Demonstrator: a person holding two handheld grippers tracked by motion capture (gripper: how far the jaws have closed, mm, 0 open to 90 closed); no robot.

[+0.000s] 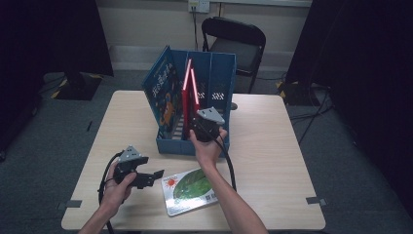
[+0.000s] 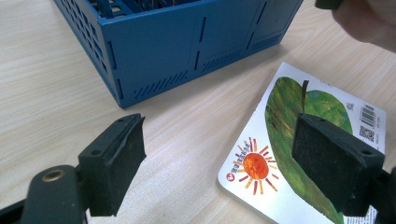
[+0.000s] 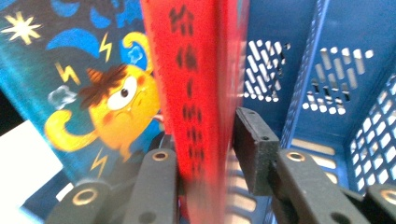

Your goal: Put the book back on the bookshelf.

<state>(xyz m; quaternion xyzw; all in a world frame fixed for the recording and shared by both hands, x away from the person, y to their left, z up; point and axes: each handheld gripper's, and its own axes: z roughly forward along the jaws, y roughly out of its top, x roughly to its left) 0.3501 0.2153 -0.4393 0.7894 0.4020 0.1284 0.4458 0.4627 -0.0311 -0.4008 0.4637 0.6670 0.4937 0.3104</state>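
Lower left of high view: left gripper (image 1: 155,174), jaws wide apart, holding nothing, just left of green book (image 1: 190,191) lying flat on table (image 1: 272,161) at lower centre. Left gripper view: same book (image 2: 308,154) flat under the open jaws, blue rack (image 2: 187,42) along the top. Centre of high view: right gripper (image 1: 196,122) at the rack (image 1: 214,83), jaws closed on upright red book (image 1: 189,92). Right gripper view: red book (image 3: 196,93) pinched between jaws, cartoon book (image 3: 84,88) to its left.
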